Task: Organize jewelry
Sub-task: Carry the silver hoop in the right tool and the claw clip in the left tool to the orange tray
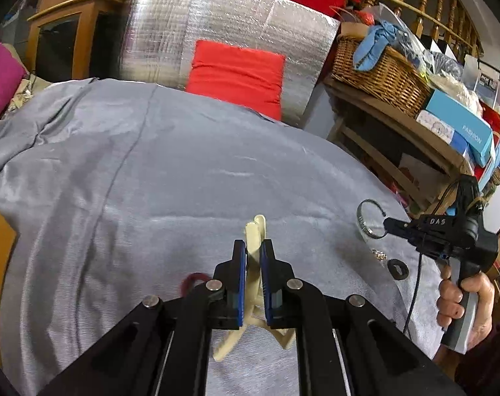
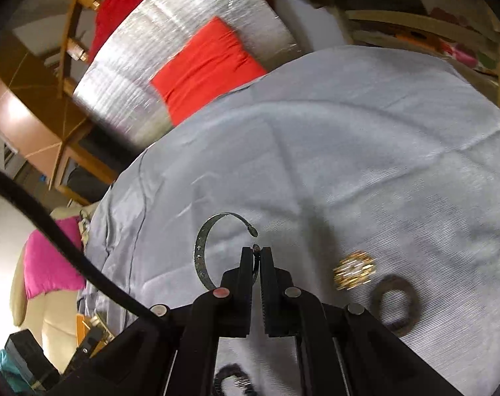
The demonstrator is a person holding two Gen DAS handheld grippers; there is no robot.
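My left gripper (image 1: 253, 247) is shut on a cream plastic jewelry stand (image 1: 253, 283) and holds it above the grey cloth (image 1: 150, 181). My right gripper (image 2: 256, 250) is shut on one end of an open silver cuff bracelet (image 2: 202, 250) and holds it lifted over the cloth; both also show in the left wrist view, the gripper (image 1: 386, 226) at the right and the bracelet (image 1: 365, 219). A gold sparkly piece (image 2: 353, 269) and a dark ring (image 2: 393, 300) lie on the cloth to the right. A dark red ring (image 1: 193, 280) lies left of my left gripper.
A red cushion (image 1: 236, 74) leans on a silver foil panel (image 1: 216, 23) behind the table. A wicker basket (image 1: 378, 69) and boxes (image 1: 457, 125) sit on a wooden shelf at the right. Another dark ring (image 2: 231, 379) lies under my right gripper.
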